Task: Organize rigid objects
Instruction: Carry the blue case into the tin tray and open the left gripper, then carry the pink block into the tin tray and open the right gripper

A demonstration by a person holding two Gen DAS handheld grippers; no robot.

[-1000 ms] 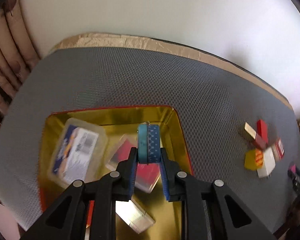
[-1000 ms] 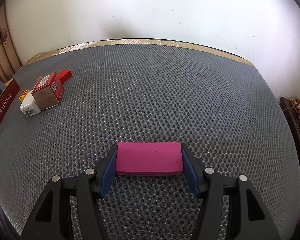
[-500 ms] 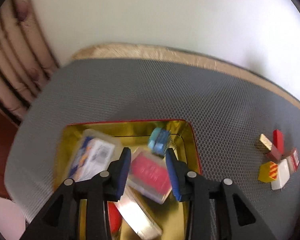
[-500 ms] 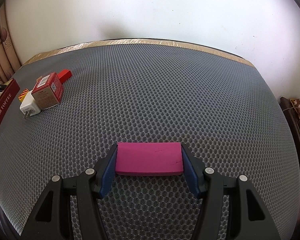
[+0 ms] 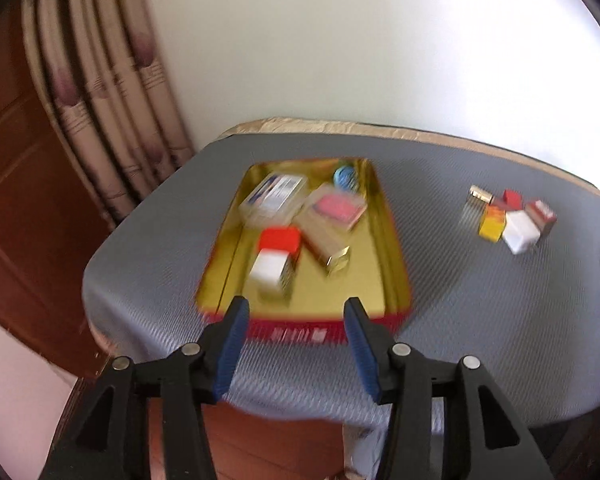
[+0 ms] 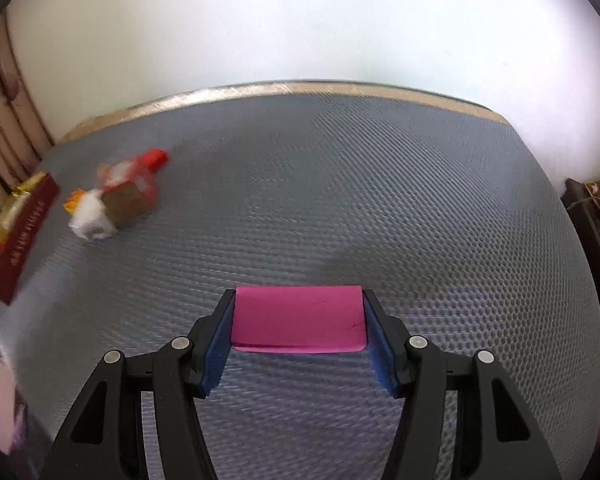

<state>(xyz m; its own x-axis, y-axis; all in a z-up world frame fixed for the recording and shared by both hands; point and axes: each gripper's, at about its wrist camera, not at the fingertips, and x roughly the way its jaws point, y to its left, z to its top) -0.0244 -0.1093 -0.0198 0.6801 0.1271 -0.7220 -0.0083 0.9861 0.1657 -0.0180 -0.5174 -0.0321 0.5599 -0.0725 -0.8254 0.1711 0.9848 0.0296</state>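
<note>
pink block (image 6: 298, 316) clamped between right claw (image 6: 298, 330) pads, above grey mat (image 6: 340, 200)

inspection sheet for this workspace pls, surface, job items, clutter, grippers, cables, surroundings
surface: grey mesh mat over a table, tan edge at the back.
job's things: gold tin holds a blue tape roll, clear case, red card case, gold box and red-and-white box; a cluster of small boxes lies loose on the mat; pink block is in the right gripper.
clutter: nothing seen.
grippers: left gripper empty, jaws just opened; right gripper shut on the pink block.
cables: nothing seen.
surroundings: white wall, curtain, wood panel.
</note>
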